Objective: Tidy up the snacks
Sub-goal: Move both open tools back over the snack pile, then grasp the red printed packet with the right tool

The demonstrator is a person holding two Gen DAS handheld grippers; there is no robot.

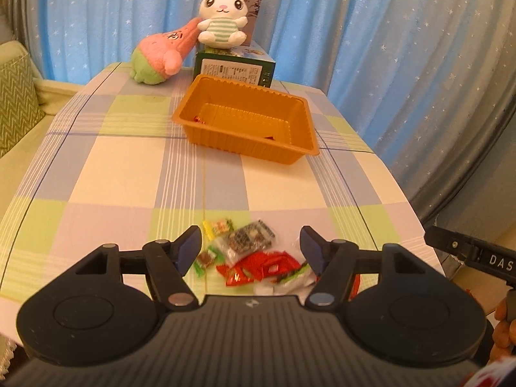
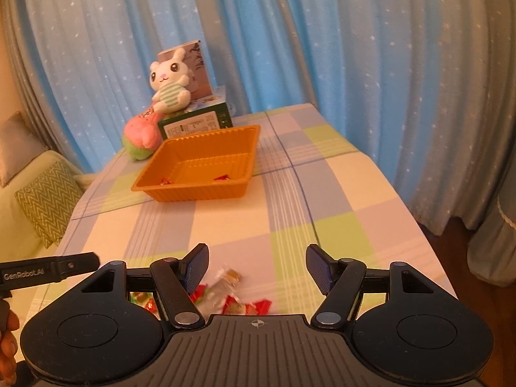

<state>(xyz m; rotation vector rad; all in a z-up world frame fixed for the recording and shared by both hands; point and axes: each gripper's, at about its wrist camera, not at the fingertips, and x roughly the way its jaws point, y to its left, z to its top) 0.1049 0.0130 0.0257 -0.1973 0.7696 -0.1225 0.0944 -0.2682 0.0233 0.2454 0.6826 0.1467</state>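
Because the snacks (image 1: pixel 254 254) near the table edge, well before the tray (image 1: pixel 245 122), are light, crinkly and slippery, pinch 1 wrapper's body; both grippers (image 1: pixel 250 248) (image 2: pixel 256 269) stand spread, empty.

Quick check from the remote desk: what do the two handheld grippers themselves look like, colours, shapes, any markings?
Both match: the left gripper and right gripper have black housings with two round discs, a ribbed grey centre plate, black linkage arms with silver pivot pins, and blue textured fingers. The right plate carries a small crosshair mark. Seen side-on, the left bears "GenRobot.AI" lettering; the right shows "DAS". No cables or sleeves visible.
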